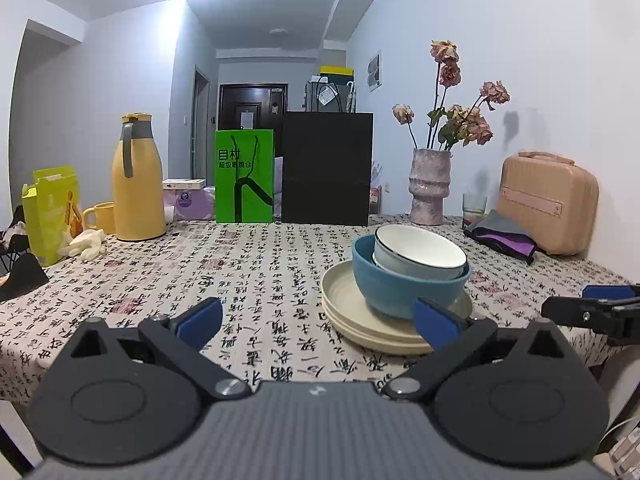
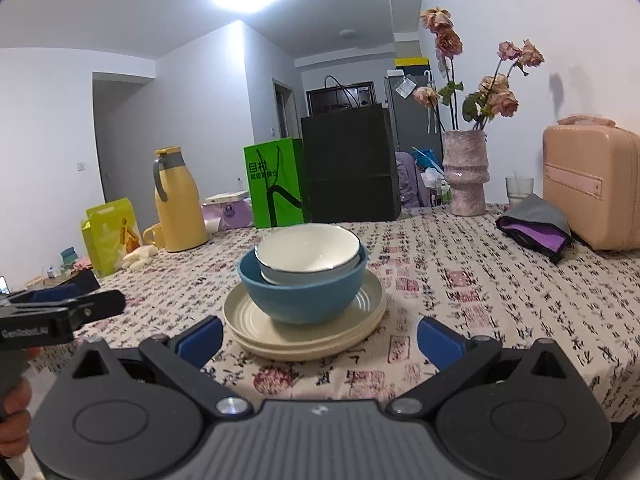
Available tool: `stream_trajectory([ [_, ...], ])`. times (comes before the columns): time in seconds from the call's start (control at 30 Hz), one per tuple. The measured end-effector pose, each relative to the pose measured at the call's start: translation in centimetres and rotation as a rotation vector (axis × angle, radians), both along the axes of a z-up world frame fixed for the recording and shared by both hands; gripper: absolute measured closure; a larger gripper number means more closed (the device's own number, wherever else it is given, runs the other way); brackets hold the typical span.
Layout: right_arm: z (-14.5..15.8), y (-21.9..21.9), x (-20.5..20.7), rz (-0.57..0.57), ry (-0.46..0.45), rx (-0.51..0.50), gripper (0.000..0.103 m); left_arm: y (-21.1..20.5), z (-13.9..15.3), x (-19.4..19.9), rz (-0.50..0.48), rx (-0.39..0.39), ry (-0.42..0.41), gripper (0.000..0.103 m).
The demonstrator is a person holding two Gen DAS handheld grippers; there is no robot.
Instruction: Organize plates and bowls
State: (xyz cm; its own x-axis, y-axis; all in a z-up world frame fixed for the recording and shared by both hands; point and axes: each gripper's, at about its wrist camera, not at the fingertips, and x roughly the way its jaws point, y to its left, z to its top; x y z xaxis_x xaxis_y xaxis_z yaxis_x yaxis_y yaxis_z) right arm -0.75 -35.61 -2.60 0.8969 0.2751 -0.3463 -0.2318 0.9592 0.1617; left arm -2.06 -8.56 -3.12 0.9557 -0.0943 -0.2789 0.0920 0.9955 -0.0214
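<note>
Two cream plates (image 1: 340,304) (image 2: 248,316) lie stacked on the patterned tablecloth. A blue bowl (image 1: 396,288) (image 2: 300,296) stands on them, and a white bowl (image 1: 424,252) (image 2: 308,250) with a dark rim sits tilted inside it. My left gripper (image 1: 318,318) is open, low over the table's near edge, left of and in front of the stack. My right gripper (image 2: 320,338) is open too, just in front of the stack, nothing between its blue pads. The right gripper's tip (image 1: 592,304) shows at the left wrist view's right edge, the left gripper's tip (image 2: 68,304) at the other view's left edge.
Along the back stand a yellow thermos (image 1: 138,180), a yellow mug (image 1: 100,218), a green bag (image 1: 245,176), a black bag (image 1: 326,168), a vase of dried flowers (image 1: 430,188), a glass (image 1: 474,206) and a pink case (image 1: 550,208). A folded grey-purple cloth (image 1: 504,236) lies right.
</note>
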Motion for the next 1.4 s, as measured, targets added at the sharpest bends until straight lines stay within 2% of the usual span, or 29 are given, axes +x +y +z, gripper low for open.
stream_trajectory([
  [1.4, -1.4, 0.1, 1.3, 0.016, 0.064, -0.017, 0.000, 0.5, -1.2, -0.2, 0.015, -0.006, 0.038, 0.000],
])
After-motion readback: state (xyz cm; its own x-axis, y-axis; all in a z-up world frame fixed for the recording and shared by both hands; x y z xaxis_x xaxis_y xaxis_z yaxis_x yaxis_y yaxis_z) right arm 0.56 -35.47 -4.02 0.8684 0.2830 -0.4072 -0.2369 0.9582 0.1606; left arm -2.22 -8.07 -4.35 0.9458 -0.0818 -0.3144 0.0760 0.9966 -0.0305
